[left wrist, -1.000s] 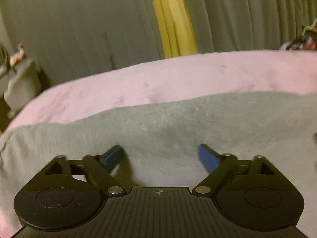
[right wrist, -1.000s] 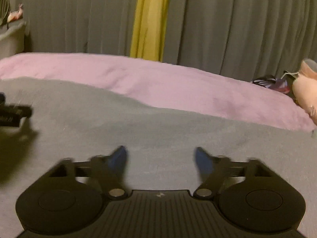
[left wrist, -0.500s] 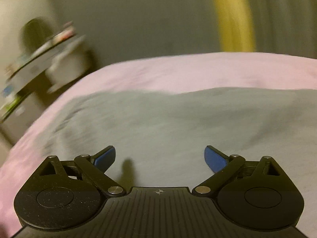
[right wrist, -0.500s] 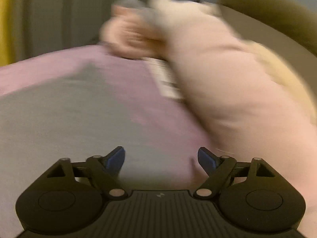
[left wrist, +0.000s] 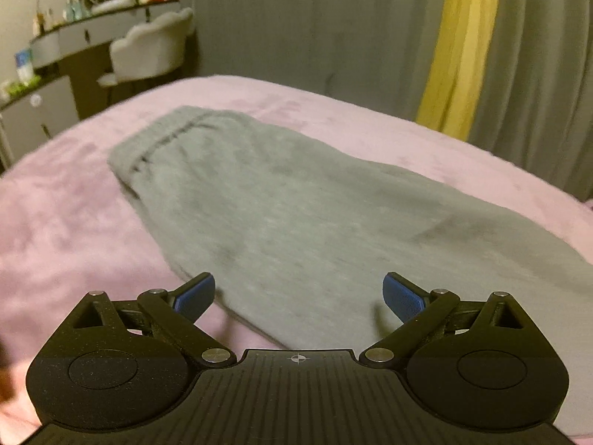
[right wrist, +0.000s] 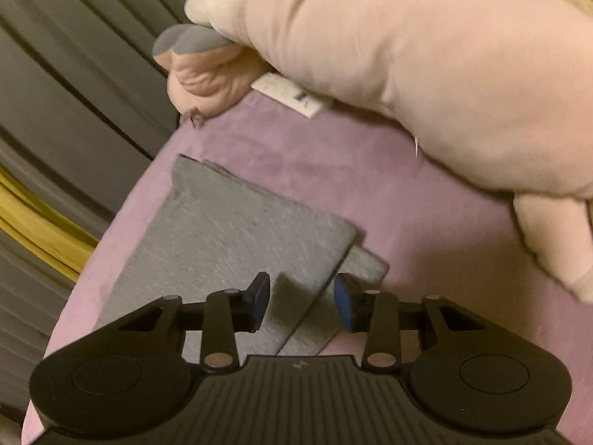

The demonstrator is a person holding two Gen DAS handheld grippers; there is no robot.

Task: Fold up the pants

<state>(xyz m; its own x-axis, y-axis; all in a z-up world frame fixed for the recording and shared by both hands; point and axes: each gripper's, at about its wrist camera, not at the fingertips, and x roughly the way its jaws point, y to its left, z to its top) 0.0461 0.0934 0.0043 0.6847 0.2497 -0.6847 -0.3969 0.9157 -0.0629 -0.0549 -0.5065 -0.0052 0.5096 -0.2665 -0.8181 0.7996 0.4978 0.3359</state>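
Grey pants (left wrist: 281,207) lie flat on a pink bed (left wrist: 66,230), the waistband end at the far left. My left gripper (left wrist: 298,296) is open and empty, just above the near edge of the pants. In the right wrist view the leg ends of the pants (right wrist: 241,237) lie one on the other near the bed's edge. My right gripper (right wrist: 302,302) is partly open, its fingers on either side of the leg-end edge, holding nothing.
A large pale pink plush toy (right wrist: 426,74) lies on the bed just beyond the leg ends. Grey curtains with a yellow strip (left wrist: 459,48) hang behind the bed. A dressing table and white chair (left wrist: 148,48) stand at the far left.
Both grippers have swung outward: the left toward the waistband end, the right toward the leg ends and the plush toy. The right jaws have narrowed; the left stay wide open.
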